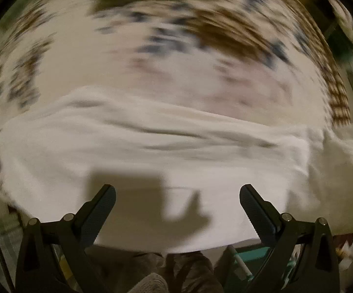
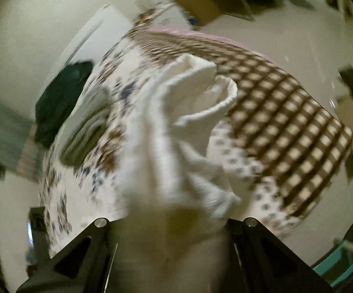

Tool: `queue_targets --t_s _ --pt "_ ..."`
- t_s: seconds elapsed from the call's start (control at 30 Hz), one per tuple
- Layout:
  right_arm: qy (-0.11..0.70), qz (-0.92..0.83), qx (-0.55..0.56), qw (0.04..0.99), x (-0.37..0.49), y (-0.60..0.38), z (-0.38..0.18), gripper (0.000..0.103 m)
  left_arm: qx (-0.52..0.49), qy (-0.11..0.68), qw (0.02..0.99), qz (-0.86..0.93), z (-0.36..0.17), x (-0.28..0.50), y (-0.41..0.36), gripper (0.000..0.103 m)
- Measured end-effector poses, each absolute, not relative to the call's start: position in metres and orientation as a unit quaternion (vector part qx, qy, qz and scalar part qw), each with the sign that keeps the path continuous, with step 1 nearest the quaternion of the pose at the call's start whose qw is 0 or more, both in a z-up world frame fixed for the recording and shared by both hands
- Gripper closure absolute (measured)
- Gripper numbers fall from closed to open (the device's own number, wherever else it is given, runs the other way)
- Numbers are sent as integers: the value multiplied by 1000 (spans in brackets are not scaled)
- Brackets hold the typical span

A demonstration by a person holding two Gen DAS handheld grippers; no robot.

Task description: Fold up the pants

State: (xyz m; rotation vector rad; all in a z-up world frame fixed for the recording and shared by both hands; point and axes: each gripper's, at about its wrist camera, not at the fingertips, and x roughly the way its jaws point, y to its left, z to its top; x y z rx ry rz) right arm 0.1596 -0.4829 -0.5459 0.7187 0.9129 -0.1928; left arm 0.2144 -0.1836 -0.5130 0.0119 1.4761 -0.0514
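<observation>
While the white, soft cotton pants point(image 1: 152, 151) are spread as a broad band across the patterned bedspread point(image 1: 78, 61), with its brown check border and blue-and-brown flower print, the step in hand is judged to be the carrying of one end over for a fold. In the left wrist view the left gripper point(image 1: 177, 195) is seen with its ribbed black fingers point(image 1: 103, 205) spread wide apart and nothing held between them; it hovers over the near edge of the pants, its shadow cast on the cloth. In the right wrist view a bunched end of the same pants point(image 2: 183, 127) is drawn up from the bedspread point(image 2: 286, 122) into the right gripper point(image 2: 174, 239); the fingertips are buried under the fabric, so the grip is inferred from the way the cloth gathers there and cannot be confirmed from the pads themselves.

Both views are smeared by motion, so fine creases cannot be read. For a clean fold, the held end is best kept taut and carried low over the bedspread, so that the layers are laid edge to edge. The free near edge is best pinned or gripped by the left gripper, lest the whole garment be dragged. A dark green garment point(image 2: 61, 100) lies beside the bedspread's far edge and should be avoided.
</observation>
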Motion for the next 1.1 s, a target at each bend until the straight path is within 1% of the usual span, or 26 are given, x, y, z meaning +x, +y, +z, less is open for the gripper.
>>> queue_targets --t_s 0.1,0.2,0.37,0.5,0.57,0.6,0.63,0.67,0.7,0.77,0.83,0.93,1.03,1.07,1.1 --pt "444 -64 286 847 170 -423 -532 95 -23 668 744 14 -498 218 -118 0" --pt "475 -30 247 844 182 -349 -539 95 -49 659 749 53 -489 212 -55 0" --pt "533 35 150 832 204 -210 -589 95 -67 656 745 99 -498 208 28 0" --pt "580 83 80 806 202 -118 -639 95 -76 660 739 116 -512 205 69 0" --pt "611 94 54 784 205 -92 -658 86 -85 659 738 118 -517 204 81 0" --pt "621 95 47 776 206 -85 -662 72 -91 658 738 118 -518 206 86 0" --pt "627 120 56 768 204 -77 -661 55 -98 656 739 115 -518 207 90 0" --pt "630 144 71 760 205 -75 -658 42 -104 655 740 112 -518 209 92 0" --pt "633 164 87 752 203 -73 -655 26 -112 655 740 106 -518 211 93 0" --pt "628 196 143 739 196 -86 -639 25 -126 653 741 91 -517 215 91 0" --pt "622 187 191 736 186 -116 -624 25 -136 651 744 67 -517 221 81 0" --pt "631 112 220 735 177 -170 -619 25 -139 660 738 13 -530 234 52 0" --pt "648 21 236 724 168 -231 -631 25 -106 682 723 -15 -564 246 13 1" --pt "654 -7 244 716 166 -252 -638 25 -97 689 718 -22 -573 248 4 9" --pt "661 -26 248 708 167 -268 -645 25 -87 695 713 -32 -583 250 -6 28"
